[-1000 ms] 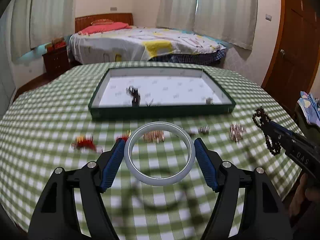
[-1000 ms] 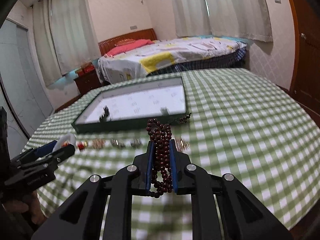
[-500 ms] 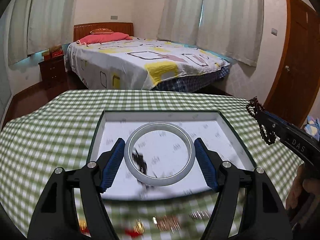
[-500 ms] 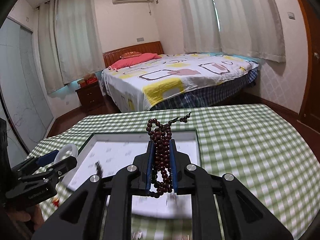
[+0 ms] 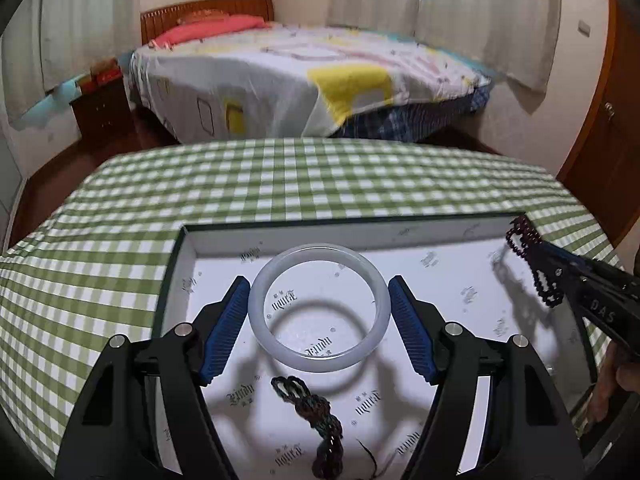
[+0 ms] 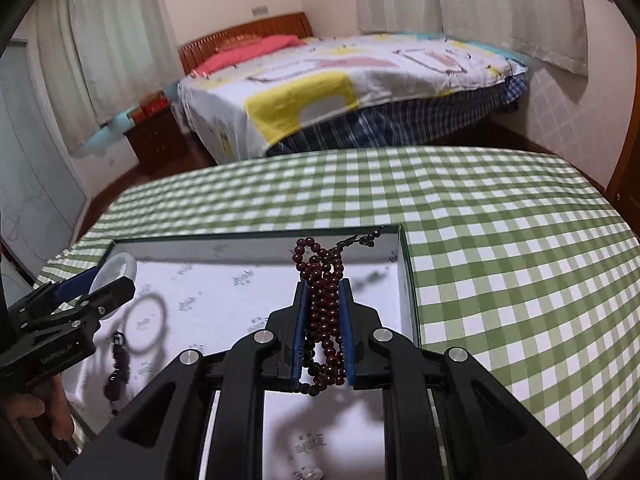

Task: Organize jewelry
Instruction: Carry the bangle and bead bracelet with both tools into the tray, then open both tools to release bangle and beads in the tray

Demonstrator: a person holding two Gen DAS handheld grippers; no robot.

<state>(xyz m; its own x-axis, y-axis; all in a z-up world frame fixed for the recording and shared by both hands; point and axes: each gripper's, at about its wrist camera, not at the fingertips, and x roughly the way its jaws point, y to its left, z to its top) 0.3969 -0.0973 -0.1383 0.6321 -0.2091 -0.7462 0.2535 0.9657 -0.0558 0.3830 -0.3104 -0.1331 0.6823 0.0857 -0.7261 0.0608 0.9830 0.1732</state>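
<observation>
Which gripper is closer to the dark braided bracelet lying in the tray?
Left. The left gripper, holding the white bangle, hovers just above the braided bracelet; the right gripper is off toward the tray's other side.

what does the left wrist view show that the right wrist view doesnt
Only the left wrist view shows the whole white bangle clamped flat in the left gripper, and a dark braided bracelet lying in full below it.

Only the right wrist view shows the dark red bead string pinched in the right gripper up close.

Both show the white-lined tray, the green checked tablecloth and the bed.
</observation>
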